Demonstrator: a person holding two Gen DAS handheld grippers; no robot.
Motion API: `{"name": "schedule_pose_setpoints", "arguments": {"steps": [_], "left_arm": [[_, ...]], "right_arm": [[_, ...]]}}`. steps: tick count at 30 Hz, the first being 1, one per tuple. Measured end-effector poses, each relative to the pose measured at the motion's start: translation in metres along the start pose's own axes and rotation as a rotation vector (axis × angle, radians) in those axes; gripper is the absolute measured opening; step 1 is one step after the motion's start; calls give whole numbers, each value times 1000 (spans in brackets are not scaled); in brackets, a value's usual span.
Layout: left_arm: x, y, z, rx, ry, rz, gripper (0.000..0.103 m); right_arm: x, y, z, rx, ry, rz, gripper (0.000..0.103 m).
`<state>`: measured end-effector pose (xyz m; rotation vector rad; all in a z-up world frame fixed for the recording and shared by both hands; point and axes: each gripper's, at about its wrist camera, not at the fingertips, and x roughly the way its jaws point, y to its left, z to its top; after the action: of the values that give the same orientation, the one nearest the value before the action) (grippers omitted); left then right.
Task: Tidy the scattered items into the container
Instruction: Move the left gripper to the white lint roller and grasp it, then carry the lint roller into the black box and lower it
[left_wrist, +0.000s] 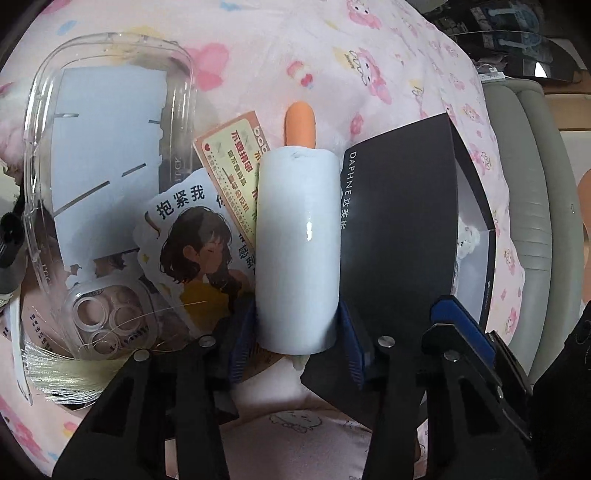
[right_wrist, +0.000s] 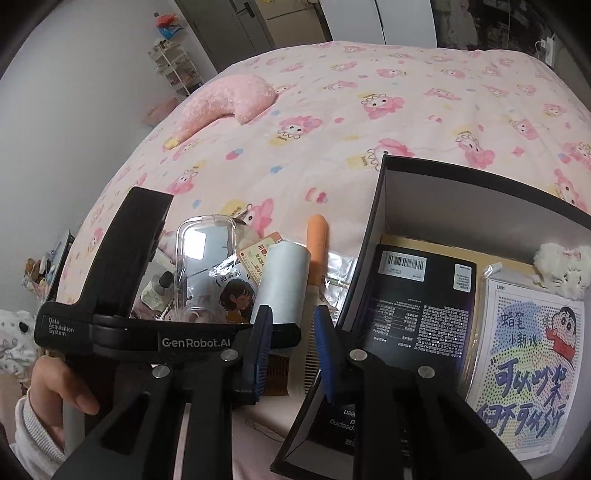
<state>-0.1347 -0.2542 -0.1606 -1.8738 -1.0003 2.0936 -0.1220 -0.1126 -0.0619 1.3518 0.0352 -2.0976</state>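
On the pink bed (right_wrist: 332, 110) the black box (right_wrist: 461, 206) stands open, and it is already partly filled – a printed picture sheet (right_wrist: 528, 369), a black packet (right_wrist: 421, 306) and a small white plush toy (right_wrist: 561, 269) are seen lying inside it. By this the task is judged as begun but far from finished.

A heap of things is still found outside, just beside the left wall of the box: a clear phone case (left_wrist: 107, 129), a lint roller (left_wrist: 299, 240) with an orange handle, an illustrated card (left_wrist: 192, 243), a comb (right_wrist: 310, 358) and a small bottle (right_wrist: 159, 288).

The lint roller is lying on this heap, close along the wall of the box and not inside it. Its near end is placed between the fingers of the left gripper (left_wrist: 295, 336); the pads are seen very close on both sides, but whether they really press on it cannot be told. The right gripper (right_wrist: 291, 354) is held above the comb near the corner of the box, its jaws narrow – whether anything is clamped cannot be told either.
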Motion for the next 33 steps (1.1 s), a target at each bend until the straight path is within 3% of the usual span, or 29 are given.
{"name": "schedule_pose_setpoints", "arguments": {"steps": [3, 7, 11, 13, 19, 22, 27, 33], "left_arm": [[-18, 3, -11, -22, -89, -23, 44], [-50, -7, -37, -22, -200, -113, 44], [-64, -46, -58, 40, -265, -151, 45], [-60, -71, -60, 77, -274, -173, 45], [-10, -138, -62, 128, -202, -252, 45], [27, -158, -60, 95, -165, -261, 45], [88, -184, -40, 54, -79, -186, 45], [103, -194, -38, 96, -57, -105, 45]], "right_arm": [[-2, 0, -2, 6, 10, 11, 20], [-16, -2, -11, -6, 18, 75, 20], [-37, 2, -25, -56, 46, 161, 27], [-52, 1, -32, -80, 21, 136, 30], [-102, -63, -44, 45, -77, -9, 30], [-112, -109, -43, 112, -58, -56, 30], [-90, -176, -39, 185, 42, -123, 30], [-72, -222, -44, 296, 64, -102, 29]]}}
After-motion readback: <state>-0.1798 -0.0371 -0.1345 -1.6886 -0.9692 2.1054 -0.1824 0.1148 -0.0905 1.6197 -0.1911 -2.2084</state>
